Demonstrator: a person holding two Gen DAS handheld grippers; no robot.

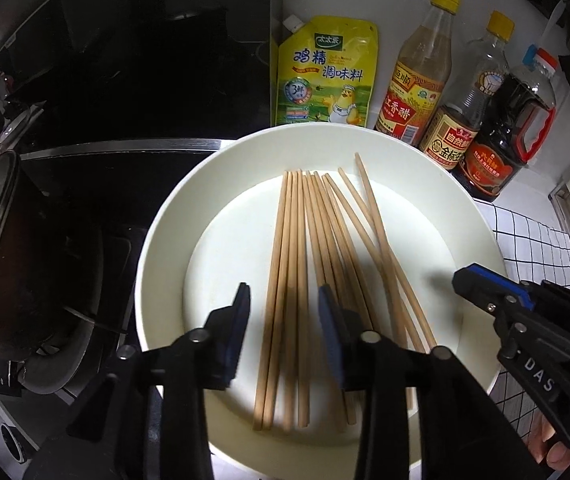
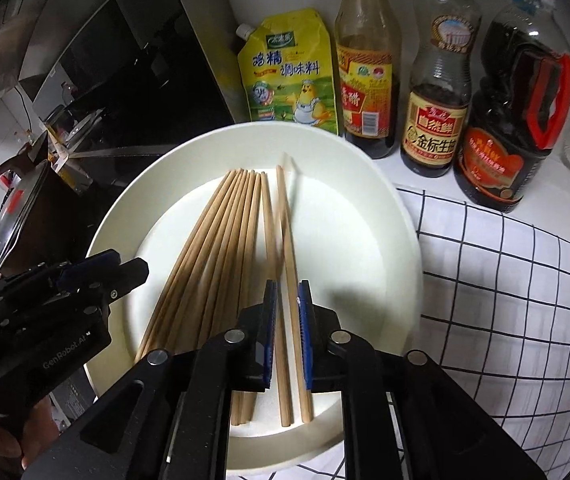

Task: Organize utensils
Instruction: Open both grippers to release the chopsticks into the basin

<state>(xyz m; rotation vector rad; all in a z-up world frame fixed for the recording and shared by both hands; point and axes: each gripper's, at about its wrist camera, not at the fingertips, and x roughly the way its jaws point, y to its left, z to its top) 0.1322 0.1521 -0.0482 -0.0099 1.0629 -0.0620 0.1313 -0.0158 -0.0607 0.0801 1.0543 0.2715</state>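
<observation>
Left wrist view: left gripper (image 1: 284, 322) partly open, pads clear, above chopsticks (image 1: 317, 260) lying lengthwise away in white plate (image 1: 165, 216).

Right wrist view: right gripper (image 2: 287, 330) narrow, straddling two rightmost sticks, contact unclear.

Home kitchen, cooking corner of a white counter. Beside a black glass hob (image 1: 133, 60) with a dark lidded pot (image 1: 1, 248) on its burner: yellow pouch of chicken seasoning (image 1: 325, 74), two yellow-capped bottles of vinegar (image 1: 419, 76) and soy sauce (image 1: 465, 100), and a large dark soy jug (image 1: 505, 132) with red handle, ranged against the wall. Also a white plate (image 1: 165, 240) bearing wooden chopsticks (image 1: 289, 248), and a black-grid white cloth (image 2: 505, 300) on the counter.
</observation>
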